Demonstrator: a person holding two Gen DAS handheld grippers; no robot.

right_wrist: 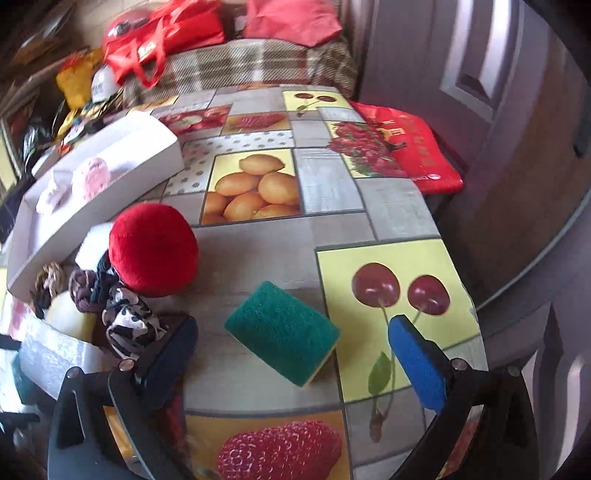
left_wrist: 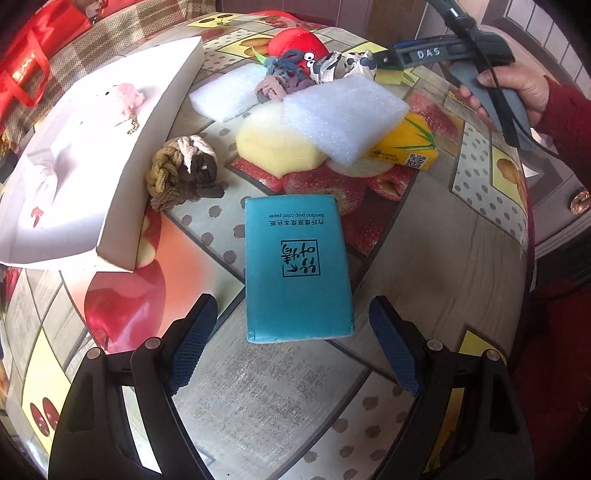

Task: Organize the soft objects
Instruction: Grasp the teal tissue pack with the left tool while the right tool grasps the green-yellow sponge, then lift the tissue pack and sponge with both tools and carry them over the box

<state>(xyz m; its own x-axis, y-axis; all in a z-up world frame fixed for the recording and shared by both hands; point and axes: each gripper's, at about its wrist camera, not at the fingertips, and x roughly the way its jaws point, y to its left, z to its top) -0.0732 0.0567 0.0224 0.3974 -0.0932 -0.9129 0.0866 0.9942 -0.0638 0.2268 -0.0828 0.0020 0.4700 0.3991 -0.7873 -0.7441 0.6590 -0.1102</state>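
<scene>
My left gripper [left_wrist: 293,325] is open, its blue pads on either side of the near end of a teal tissue pack [left_wrist: 295,266] lying flat on the table. My right gripper [right_wrist: 295,343] is open around a green and yellow scrub sponge [right_wrist: 282,330]; it also shows in the left wrist view [left_wrist: 388,61]. A white box [left_wrist: 96,158] holds a pink plush [left_wrist: 127,96] and white soft items. A red plush [right_wrist: 153,248], white foam sheets [left_wrist: 343,118], a yellow sponge [left_wrist: 277,146], braided cloth knots [left_wrist: 183,171] and a yellow tissue pack [left_wrist: 410,146] lie in a pile.
The table [right_wrist: 255,243] has a fruit-print cloth. A red bag [right_wrist: 410,151] lies at its far right edge. A plaid sofa [right_wrist: 255,66] with red bags [right_wrist: 162,35] stands behind. A door [right_wrist: 480,110] is at the right.
</scene>
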